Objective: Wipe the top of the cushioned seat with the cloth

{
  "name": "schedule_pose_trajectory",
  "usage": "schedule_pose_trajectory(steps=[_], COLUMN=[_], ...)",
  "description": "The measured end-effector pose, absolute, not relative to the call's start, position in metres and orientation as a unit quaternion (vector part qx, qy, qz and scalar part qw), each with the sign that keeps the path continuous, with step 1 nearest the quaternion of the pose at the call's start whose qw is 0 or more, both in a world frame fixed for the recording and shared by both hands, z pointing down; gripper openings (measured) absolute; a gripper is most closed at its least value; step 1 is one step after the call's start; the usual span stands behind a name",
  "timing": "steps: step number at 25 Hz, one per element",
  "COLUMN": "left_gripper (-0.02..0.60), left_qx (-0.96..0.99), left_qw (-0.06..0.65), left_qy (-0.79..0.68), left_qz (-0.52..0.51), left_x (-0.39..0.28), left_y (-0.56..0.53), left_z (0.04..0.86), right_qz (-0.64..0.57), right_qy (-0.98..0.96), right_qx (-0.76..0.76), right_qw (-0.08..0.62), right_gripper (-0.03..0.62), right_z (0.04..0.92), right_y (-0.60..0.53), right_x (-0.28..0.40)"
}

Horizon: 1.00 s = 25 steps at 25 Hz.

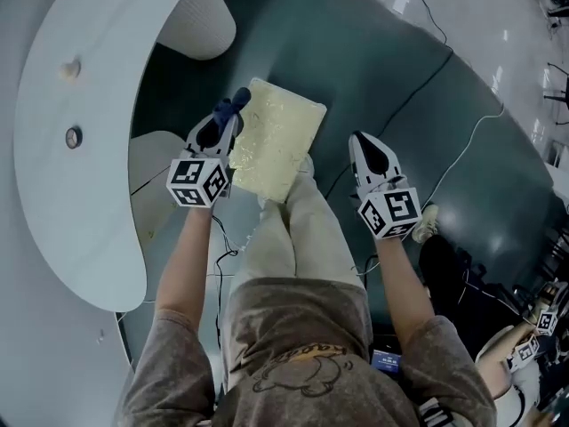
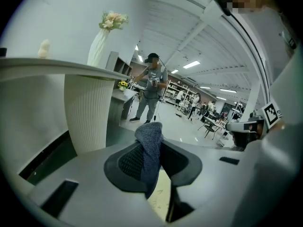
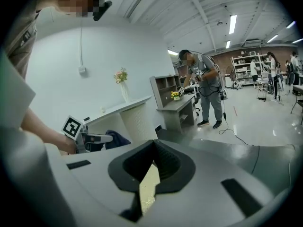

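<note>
Your forearms reach out from the bottom of the head view, one claw in each hand, both over the cream cushioned seat (image 1: 280, 140) that lies on the dark floor just ahead of your legs. Your left claw (image 1: 227, 123) is clamped on a bunched dark blue cloth (image 1: 236, 102), which pokes out past the tips at the seat's left edge. Your right claw (image 1: 358, 142) hovers off the seat's right side with its jaws pressed together and nothing between them. Both gripper views look out level across the room, not down, with only a sliver of the cream cushion showing under the jaws, so you are holding both claws roughly horizontal. Whether the cloth touches the cushion cannot be told. It looks as if you have the cloth in hand and are about to begin wiping. The next move probably calls for tipping your left wrist down until the cloth presses flat on the seat top, then sweeping it across toward the right edge. The curved white worktop (image 1: 80, 221) sits close on your left, so keep that elbow clear of it.
</note>
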<state>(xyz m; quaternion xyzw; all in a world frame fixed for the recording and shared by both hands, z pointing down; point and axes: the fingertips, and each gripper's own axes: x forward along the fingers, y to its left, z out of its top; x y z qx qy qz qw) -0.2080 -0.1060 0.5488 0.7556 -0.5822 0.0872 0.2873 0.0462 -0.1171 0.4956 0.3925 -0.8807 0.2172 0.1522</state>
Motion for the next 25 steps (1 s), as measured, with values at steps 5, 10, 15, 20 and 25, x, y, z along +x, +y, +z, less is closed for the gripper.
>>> schedule_pose_trajectory(steps=[5,10,15,20,25], left_gripper=[0.092,0.092,0.092,0.092,0.091], left_qx=[0.740,0.732,0.728,0.721,0.728], left_qw=[0.298,0.307,0.323,0.345,0.358], left_qy=[-0.596,-0.599,-0.592,-0.585,-0.558], left_qz=[0.093,0.103,0.126,0.142,0.175], left_x=[-0.226,-0.235,-0.242,-0.239,-0.217], left_y=[-0.124,-0.139,-0.146,-0.156,-0.154], left_z=[0.602,0.648,0.695,0.733,0.758], right_qz=[0.224,0.233,0.240,0.247,0.244], right_qy=[-0.881,-0.879,-0.875,-0.872,-0.878], right_qx=[0.385,0.384,0.390,0.390,0.375], right_qw=[0.158,0.158,0.156,0.163,0.171], right_gripper=[0.003,0.003,0.003,0.003,0.003], right_z=[0.526,0.549,0.570,0.582,0.585], right_y=[-0.120,-0.122,-0.124,-0.123,-0.118], right_x=[0.042,0.041,0.042,0.044,0.043])
